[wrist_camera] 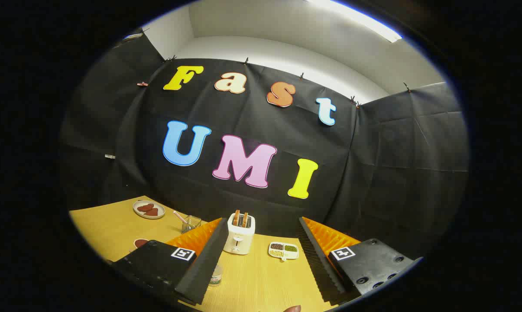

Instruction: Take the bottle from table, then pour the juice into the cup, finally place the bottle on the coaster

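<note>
On the far left of the wooden desk [109,225] sits a plate [148,209] with dark red pieces on it, and nearer the fingers a dark red round patch [140,242], possibly the coaster, half hidden behind the left finger. A wire basket [191,223] with a pink stick stands beside it. The gripper [261,268] hangs above the desk, fingers spread wide with nothing between them. Just inside the left finger [202,268] peeks a small clear container [216,275], likely the bottle, though too little shows to be sure. If so, it is probably light, smooth plastic, a bit slippery and easily squashed, so a grip around the mid-body looks best. Beyond the fingers stands a white toaster [240,234] with toast in it, then a divided dish [283,251] of grains. Black cloth walls the booth under a white ceiling and a strip light.
</note>
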{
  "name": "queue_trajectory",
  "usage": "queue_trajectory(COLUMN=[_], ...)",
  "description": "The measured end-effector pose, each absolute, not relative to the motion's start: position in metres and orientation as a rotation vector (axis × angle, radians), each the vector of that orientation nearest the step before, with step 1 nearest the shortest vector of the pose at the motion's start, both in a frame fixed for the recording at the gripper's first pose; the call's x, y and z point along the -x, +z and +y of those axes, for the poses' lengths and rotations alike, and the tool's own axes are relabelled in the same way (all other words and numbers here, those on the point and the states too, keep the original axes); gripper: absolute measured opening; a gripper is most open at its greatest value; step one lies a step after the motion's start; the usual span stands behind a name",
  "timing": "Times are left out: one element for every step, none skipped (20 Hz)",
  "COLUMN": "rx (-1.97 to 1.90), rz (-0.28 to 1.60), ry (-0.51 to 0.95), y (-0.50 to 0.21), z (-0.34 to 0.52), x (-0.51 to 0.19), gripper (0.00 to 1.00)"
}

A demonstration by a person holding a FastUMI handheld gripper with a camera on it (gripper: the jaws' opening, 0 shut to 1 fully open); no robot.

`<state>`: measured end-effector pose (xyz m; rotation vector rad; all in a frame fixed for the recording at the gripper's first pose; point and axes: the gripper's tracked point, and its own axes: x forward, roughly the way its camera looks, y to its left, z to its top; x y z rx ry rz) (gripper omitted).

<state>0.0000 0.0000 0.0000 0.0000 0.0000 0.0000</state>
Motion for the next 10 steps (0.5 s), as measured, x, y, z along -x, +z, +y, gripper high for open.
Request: queue_trajectory(rx=[-0.005, -0.012, -0.023, -0.030, -0.038, -0.044, -0.048, -0.051, -0.054, -0.055], rz=[0.002, 0.008, 0.012, 0.015, 0.018, 0.020, 0.022, 0.024, 0.023, 0.022], ry=[0.000, -0.001, -0.001, -0.003, -0.003, -0.003, -0.003, -0.002, -0.002, -0.002], y=[-0.001, -0.004, -0.005, -0.006, -0.008, -0.009, -0.010, -0.011, -0.011, -0.011], z=[0.000, -0.001, -0.001, -0.001, -0.001, -0.001, -0.001, -0.001, -0.001, -0.001], x=[-0.001, -0.001, -0.002, -0.002, -0.002, -0.002, -0.001, -0.001, 0.000, 0.000], gripper=[0.97, 0.97, 0.97, 0.97, 0.97, 0.97, 0.97, 0.97, 0.97, 0.97])
